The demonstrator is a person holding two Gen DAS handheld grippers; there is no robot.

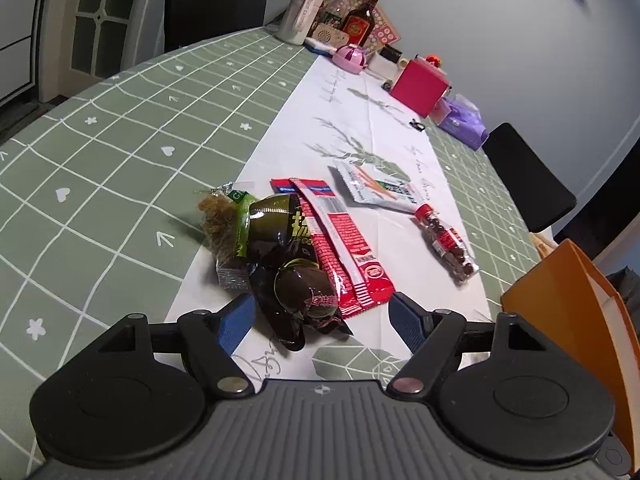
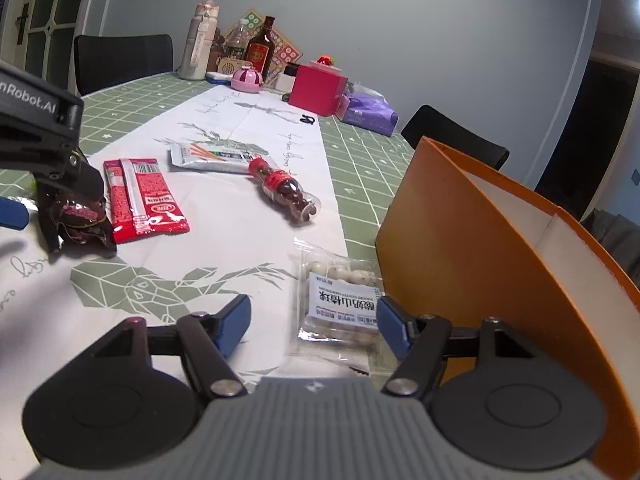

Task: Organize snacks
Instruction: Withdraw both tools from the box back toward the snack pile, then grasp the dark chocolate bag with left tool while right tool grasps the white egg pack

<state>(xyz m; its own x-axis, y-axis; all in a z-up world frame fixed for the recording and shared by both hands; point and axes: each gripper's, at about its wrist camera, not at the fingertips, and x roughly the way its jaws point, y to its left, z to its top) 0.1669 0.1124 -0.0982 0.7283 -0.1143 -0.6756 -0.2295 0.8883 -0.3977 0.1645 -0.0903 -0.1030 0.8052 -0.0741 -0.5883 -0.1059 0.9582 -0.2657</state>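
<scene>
The left claw (image 1: 322, 316) stands wide apart, low over the tabletop (image 1: 120, 152), its blue fingers (image 1: 236, 322) either side of the near end of a dark wrapped snack (image 1: 294, 280) without pressing on it. That snack lies on a heap with a green packet (image 1: 230, 224) to its left and a red packet (image 1: 340, 248) overlapping its right side. Beyond sit a white packet (image 1: 378, 188) and a small bottle of brown balls (image 1: 446, 244), their ends just touching.

The right claw (image 2: 314, 322) is also apart, with a clear pack of white balls (image 2: 340, 300) between its fingers; the right finger (image 2: 394, 326) seems to meet the pack's edge, though the view is too skewed to be sure. The left finger is clear of it. An orange box (image 2: 480, 264) stands open just right of the pack.
</scene>
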